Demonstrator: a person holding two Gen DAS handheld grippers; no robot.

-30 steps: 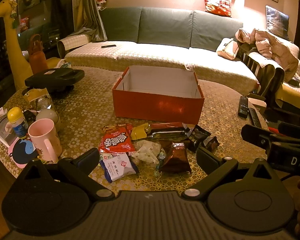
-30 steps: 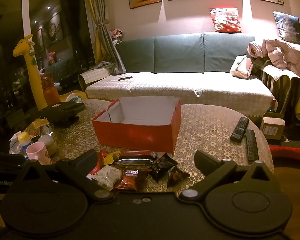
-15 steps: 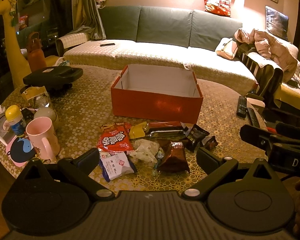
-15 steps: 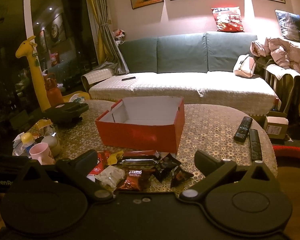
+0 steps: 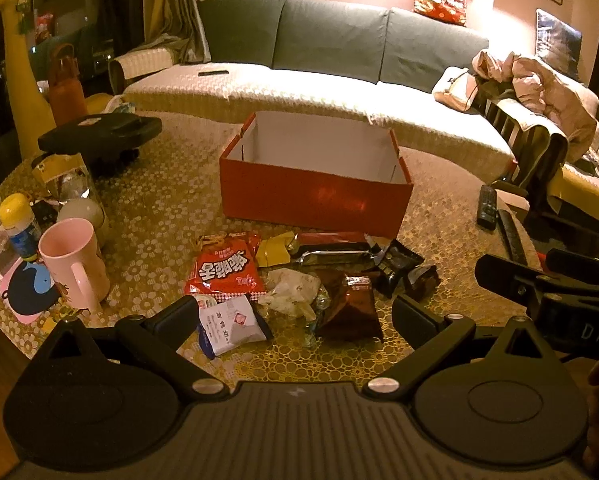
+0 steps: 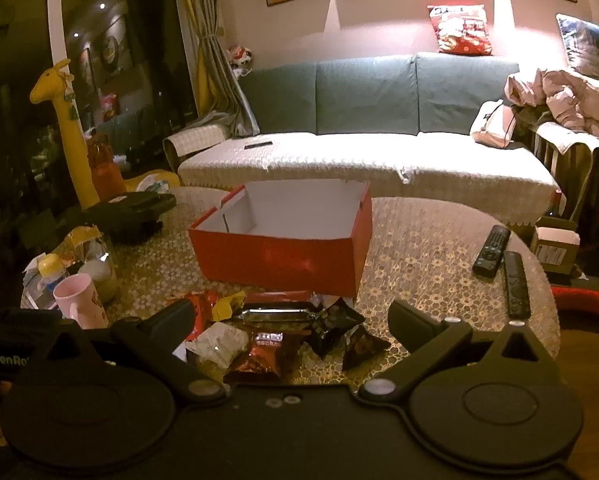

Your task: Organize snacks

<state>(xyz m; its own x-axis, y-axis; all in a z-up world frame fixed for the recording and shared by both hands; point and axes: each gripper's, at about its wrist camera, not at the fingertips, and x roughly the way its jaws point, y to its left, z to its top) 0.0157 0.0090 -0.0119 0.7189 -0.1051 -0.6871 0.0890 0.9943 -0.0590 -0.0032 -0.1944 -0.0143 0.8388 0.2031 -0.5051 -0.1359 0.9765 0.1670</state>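
Note:
An open red box [image 5: 315, 196] [image 6: 279, 256] with a white inside stands mid-table and looks bare. In front of it lies a heap of snack packets: a red bag [image 5: 225, 270], a white packet [image 5: 231, 326], a crumpled pale wrapper [image 5: 291, 290], a dark red pouch [image 5: 353, 314] [image 6: 261, 356], a long dark bar [image 5: 331, 250] [image 6: 277, 314] and small black packets [image 5: 399, 266] [image 6: 333, 326]. My left gripper [image 5: 295, 320] hangs open just short of the heap, nothing between its fingers. My right gripper [image 6: 295, 320] is open too, above the heap's near edge; it shows at right in the left wrist view [image 5: 539, 284].
A pink mug [image 5: 75, 262], a small bottle [image 5: 19, 224], a jar and a black appliance [image 5: 99, 136] crowd the table's left. Two remote controls [image 6: 499, 260] lie at the right edge. A sofa [image 6: 363, 148] runs behind the round table [image 6: 419, 248].
Both grippers have drifted slightly, so the box and heap sit a bit to the right in the right wrist view. Neither has touched a packet.

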